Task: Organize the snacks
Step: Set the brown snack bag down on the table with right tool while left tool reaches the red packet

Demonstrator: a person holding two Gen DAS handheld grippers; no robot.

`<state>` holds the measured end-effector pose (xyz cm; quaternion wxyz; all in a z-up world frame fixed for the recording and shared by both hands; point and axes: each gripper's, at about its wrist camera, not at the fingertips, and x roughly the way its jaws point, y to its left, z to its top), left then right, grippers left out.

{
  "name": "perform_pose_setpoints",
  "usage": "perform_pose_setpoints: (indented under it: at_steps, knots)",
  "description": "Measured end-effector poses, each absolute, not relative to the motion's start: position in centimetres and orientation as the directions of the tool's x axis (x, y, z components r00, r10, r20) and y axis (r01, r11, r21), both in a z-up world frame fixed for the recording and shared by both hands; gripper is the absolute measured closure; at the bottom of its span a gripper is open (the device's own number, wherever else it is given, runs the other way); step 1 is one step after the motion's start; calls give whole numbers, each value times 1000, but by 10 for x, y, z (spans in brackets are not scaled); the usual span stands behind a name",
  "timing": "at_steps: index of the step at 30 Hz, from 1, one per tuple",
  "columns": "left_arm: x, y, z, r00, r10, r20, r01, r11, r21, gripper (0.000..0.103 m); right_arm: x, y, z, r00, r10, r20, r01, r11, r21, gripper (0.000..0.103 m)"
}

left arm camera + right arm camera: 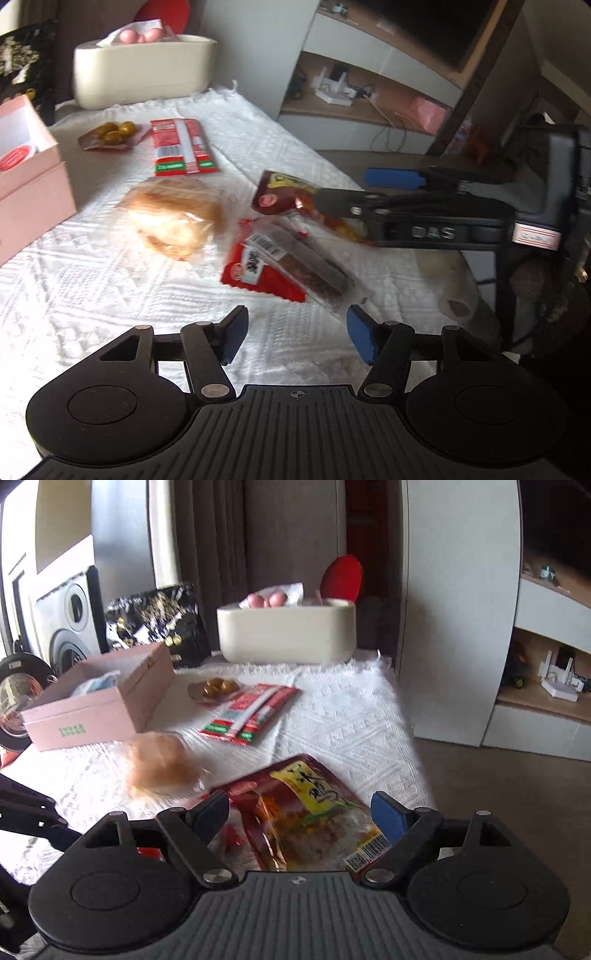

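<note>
Left claw: jaws spread wide, nothing between them, hovering over the white textured cloth on the table.

Right claw: jaws wide apart too, straddling the dark red plastic snack pack with the yellow label. Pack sits between the blue pads, but no pad visibly presses it. Cannot tell whether the pack is lifted or lying on the cloth. In the left wrist view the right claw comes in from the right, its lower finger over that same pack.

Relative to the left claw:
- Red and clear flat packet with a barcode and dark filling: just ahead, slightly right, partly under the dark red pack.
- Golden bun in a clear bag: ahead-left, beside the red packet. Blurred.
- Long red, white and green sachet: further ahead-left, flat on the cloth.
- Small pack of green olive-like pieces: just left of the sachet, off the cloth edge.
- Open pink cardboard box: far left, a red-and-white round item inside.
- Cream rounded plastic bin: at the far end, pink round items and white paper showing above the rim.

From the right claw: bun ahead-left, sachet beyond it, pink box far left, bin straight ahead at the back.
</note>
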<state>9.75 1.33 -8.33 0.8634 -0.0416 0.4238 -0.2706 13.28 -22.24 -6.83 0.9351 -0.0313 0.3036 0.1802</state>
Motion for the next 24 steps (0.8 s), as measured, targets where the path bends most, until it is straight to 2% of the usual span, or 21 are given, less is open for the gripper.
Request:
perform_pose_setpoints:
  at_steps: [3, 6, 8, 9, 12, 17, 20, 22, 24]
  knots:
    - [99, 32, -84, 548, -410, -729, 317, 908, -272, 38, 119, -213, -59, 697, 419, -581, -444, 889, 109, 33]
    - [102, 41, -81, 584, -355, -730, 244, 935, -259, 38, 119, -193, -74, 619, 442, -650, -495, 861, 114, 49]
    - [104, 37, -76, 589, -378, -714, 268, 925, -268, 38, 120, -186, -84, 612, 407, -677, -488, 869, 81, 57]
    - [105, 34, -74, 590, -391, -706, 287, 919, -270, 38, 119, -188, -84, 624, 403, -669, -479, 874, 80, 65]
    - [120, 19, -70, 598, -432, -675, 328, 901, -285, 38, 119, -200, -80, 683, 338, -648, -403, 914, 51, 70]
    - [173, 14, -81, 608, -404, -683, 254, 915, -314, 38, 113, -219, -86, 699, 317, -641, -365, 929, 61, 68]
    - [187, 3, -89, 556, -466, -689, 294, 885, -361, 39, 104, -220, -90, 724, 306, -619, -367, 930, 31, 64]
    - [184, -11, -92, 499, -513, -698, 373, 855, -361, 38, 101, -219, -95, 737, 289, -612, -361, 933, 6, 51]
    - [171, -26, -94, 499, -490, -715, 461, 849, -260, 37, 103, -223, -101, 743, 280, -608, -343, 939, 13, 44]
